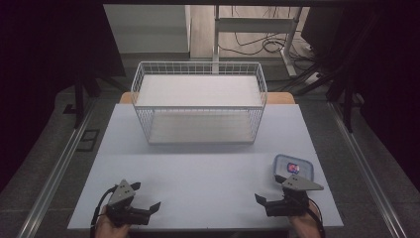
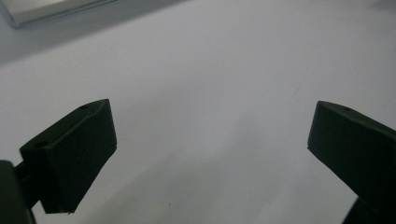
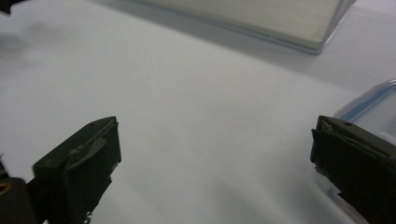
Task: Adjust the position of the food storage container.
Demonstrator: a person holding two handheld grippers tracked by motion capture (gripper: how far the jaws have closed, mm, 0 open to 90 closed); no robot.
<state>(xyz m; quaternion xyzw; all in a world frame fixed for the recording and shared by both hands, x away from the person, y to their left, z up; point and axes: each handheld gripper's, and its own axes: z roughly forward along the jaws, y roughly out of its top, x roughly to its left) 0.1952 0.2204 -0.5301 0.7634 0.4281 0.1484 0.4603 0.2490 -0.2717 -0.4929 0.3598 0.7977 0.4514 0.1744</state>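
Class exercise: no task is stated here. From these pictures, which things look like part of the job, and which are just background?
Probably the job:
- small lidded container, beside the right gripper
- white wire basket
- left gripper, fingers apart like the right's

Just background:
- cables on the floor
- white desk frame

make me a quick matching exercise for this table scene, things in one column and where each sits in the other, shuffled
Things:
1. white wire basket
2. lidded plastic container
3. left tongs
4. right tongs

Places:
A. near left part of the table, open, holding nothing
B. far middle of the table
C. right side of the table, just beyond the right hand's tool
D. near right part of the table, open, holding nothing

Pairs: 1-B, 2-C, 3-A, 4-D
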